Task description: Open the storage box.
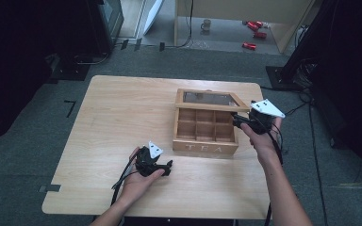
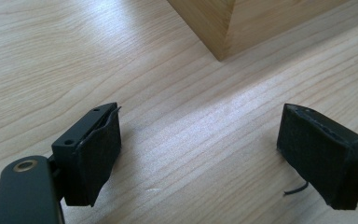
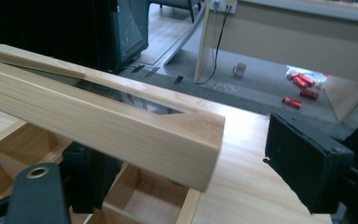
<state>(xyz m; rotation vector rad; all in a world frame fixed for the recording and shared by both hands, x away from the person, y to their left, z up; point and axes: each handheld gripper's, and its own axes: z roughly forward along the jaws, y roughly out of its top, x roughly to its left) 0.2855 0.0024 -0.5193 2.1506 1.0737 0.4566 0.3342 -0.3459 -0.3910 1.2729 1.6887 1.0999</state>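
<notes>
Black pads of the right tongs (image 3: 191, 172) stand wide apart, with the raised front rail of the lid (image 3: 98, 123) between them (one pad sits under the rail, the other well clear to its side, so nothing is pinched). That lid (image 1: 210, 99), glass-paned, tilts up over the wooden tea box (image 1: 205, 131), which sits toward the right of the worktop (image 1: 118, 117) with its compartments showing. Left tongs (image 2: 198, 149) rest low on the worktop near the box's front left corner (image 2: 223, 28), jaws spread wide, holding nothing. On the floor beyond lie red cans (image 1: 254, 33).
</notes>
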